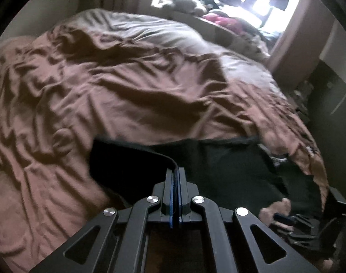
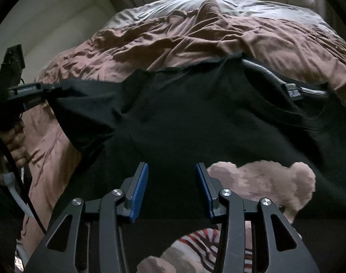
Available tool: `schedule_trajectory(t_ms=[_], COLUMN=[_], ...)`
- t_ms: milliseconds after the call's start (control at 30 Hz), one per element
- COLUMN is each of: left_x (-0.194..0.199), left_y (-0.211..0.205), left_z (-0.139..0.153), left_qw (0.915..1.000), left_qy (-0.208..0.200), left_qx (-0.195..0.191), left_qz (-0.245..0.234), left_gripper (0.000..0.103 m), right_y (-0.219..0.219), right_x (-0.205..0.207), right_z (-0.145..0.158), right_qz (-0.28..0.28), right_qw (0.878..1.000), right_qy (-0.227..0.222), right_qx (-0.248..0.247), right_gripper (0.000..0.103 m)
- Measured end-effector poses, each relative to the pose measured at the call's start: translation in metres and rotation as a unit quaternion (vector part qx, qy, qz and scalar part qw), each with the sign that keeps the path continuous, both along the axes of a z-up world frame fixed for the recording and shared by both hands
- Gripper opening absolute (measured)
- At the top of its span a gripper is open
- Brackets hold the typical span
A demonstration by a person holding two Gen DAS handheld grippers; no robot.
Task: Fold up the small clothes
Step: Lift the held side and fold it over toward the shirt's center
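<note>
I have the black garment [image 2: 195, 118] spread across the near edge of the wrinkled brown duvet [image 1: 104, 86], and I place everything else by that garment. My left gripper [image 1: 177, 170] is clamped tight on its hem at the left corner, lifting it. My right gripper [image 2: 171, 177] hovers over its near middle, jaws partway apart, pinching nothing

Both grippers are matte black linkage frames with triangular cut-outs in the arms and round silver screw heads at the pivots. The left gripper [image 1: 177, 182] has thin blue pads lining its two fingers. The right gripper [image 2: 171, 182] carries ribbed blue pads [image 2: 140, 188]. At the left edge of the right wrist view, a black cable [image 2: 4, 150] and a white one run past the person's hand [image 2: 12, 145].
</note>
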State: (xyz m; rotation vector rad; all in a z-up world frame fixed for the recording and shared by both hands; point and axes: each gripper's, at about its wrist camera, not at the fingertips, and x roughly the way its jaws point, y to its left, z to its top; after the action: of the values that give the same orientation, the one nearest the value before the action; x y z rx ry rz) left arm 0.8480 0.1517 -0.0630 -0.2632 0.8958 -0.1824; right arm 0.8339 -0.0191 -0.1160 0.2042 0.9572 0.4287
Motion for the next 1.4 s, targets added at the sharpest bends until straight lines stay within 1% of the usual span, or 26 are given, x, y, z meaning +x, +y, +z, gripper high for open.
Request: schedule_trajectory(t_ms=[67, 133, 400, 533, 600, 633, 667, 700, 733, 767, 800, 833, 867, 933, 1000, 1100, 1167, 1233, 1300, 1400], left_x=[-0.002, -0.003, -0.009, -0.012, -0.014, -0.015, -0.016, -0.018, -0.020, -0.022, -0.025, -0.028, -0.031, -0.037, -0.039, -0.038, -0.038, -0.039, -0.040, -0.042], left_y=[-0.018, -0.038, -0.103, -0.134, -0.143, -0.149, -0.154, -0.160, -0.166, -0.169, -0.172, -0.173, -0.174, -0.169, -0.157, -0.137, -0.120, -0.101, -0.087, -0.062], left_z=[0.005, 0.005, -0.005, -0.018, -0.026, -0.029, -0.031, -0.032, -0.031, -0.030, -0.027, -0.021, -0.016, -0.001, 0.007, 0.004, -0.007, -0.020, -0.030, -0.047], left_qw=[0.9998, 0.9992, 0.9943, 0.9898, 0.9884, 0.9866, 0.9846, 0.9829, 0.9807, 0.9801, 0.9799, 0.9798, 0.9801, 0.9829, 0.9868, 0.9908, 0.9913, 0.9909, 0.9909, 0.9914], left_qy=[0.000, 0.004, 0.023, 0.047, 0.070, 0.080, 0.088, 0.093, 0.098, 0.097, 0.094, 0.088, 0.081, 0.059, 0.048, 0.054, 0.072, 0.088, 0.097, 0.113], left_qx=[0.000, 0.014, 0.036, 0.050, 0.044, 0.036, 0.037, 0.040, 0.047, 0.049, 0.049, 0.047, 0.047, 0.052, 0.058, 0.065, 0.084, 0.092, 0.090, 0.066], left_qz=[-0.018, -0.036, -0.098, -0.125, -0.127, -0.137, -0.146, -0.154, -0.162, -0.166, -0.169, -0.173, -0.175, -0.166, -0.144, -0.105, -0.073, -0.044, -0.025, 0.008], left_gripper=[0.002, 0.002, 0.002, 0.002, 0.003, 0.005, 0.008, 0.017, 0.032, 0.039, 0.052, 0.061, 0.065, 0.076, 0.081, 0.082, 0.082, 0.082, 0.082, 0.082], right_y=[-0.009, -0.016, -0.047, -0.062, -0.069, -0.070, -0.075, -0.079, -0.081, -0.084, -0.086, -0.088, -0.090, -0.094, -0.096, -0.096, -0.095, -0.094, -0.094, -0.092], right_x=[-0.002, -0.005, -0.021, -0.028, -0.035, -0.037, -0.039, -0.041, -0.043, -0.045, -0.046, -0.047, -0.049, -0.051, -0.053, -0.054, -0.056, -0.059, -0.061, -0.064], right_z=[0.002, 0.005, 0.013, 0.010, 0.009, 0.009, 0.006, 0.003, 0.001, -0.003, -0.005, -0.006, -0.007, -0.007, -0.005, 0.002, 0.007, 0.010, 0.013, 0.013], right_qz=[-0.008, -0.013, -0.027, -0.037, -0.043, -0.045, -0.049, -0.053, -0.055, -0.058, -0.059, -0.060, -0.060, -0.060, -0.063, -0.064, -0.060, -0.056, -0.052, -0.048], right_qw=[1.000, 1.000, 1.000, 0.999, 0.999, 0.999, 0.999, 0.998, 0.998, 0.998, 0.998, 0.998, 0.998, 0.998, 0.997, 0.997, 0.997, 0.998, 0.998, 0.999], right_qy=[0.004, 0.005, 0.010, 0.013, 0.007, 0.007, 0.009, 0.012, 0.013, 0.015, 0.016, 0.017, 0.019, 0.027, 0.034, 0.034, 0.030, 0.024, 0.017, 0.010], right_qx=[0.003, 0.000, 0.004, 0.002, -0.001, -0.001, 0.004, 0.010, 0.012, 0.012, 0.011, 0.011, 0.013, 0.022, 0.028, 0.031, 0.033, 0.030, 0.023, 0.017], right_gripper=[0.041, 0.041, 0.041, 0.041, 0.041, 0.041, 0.041, 0.041, 0.041, 0.041, 0.041, 0.041, 0.041, 0.041, 0.041, 0.042, 0.043, 0.043, 0.043, 0.043])
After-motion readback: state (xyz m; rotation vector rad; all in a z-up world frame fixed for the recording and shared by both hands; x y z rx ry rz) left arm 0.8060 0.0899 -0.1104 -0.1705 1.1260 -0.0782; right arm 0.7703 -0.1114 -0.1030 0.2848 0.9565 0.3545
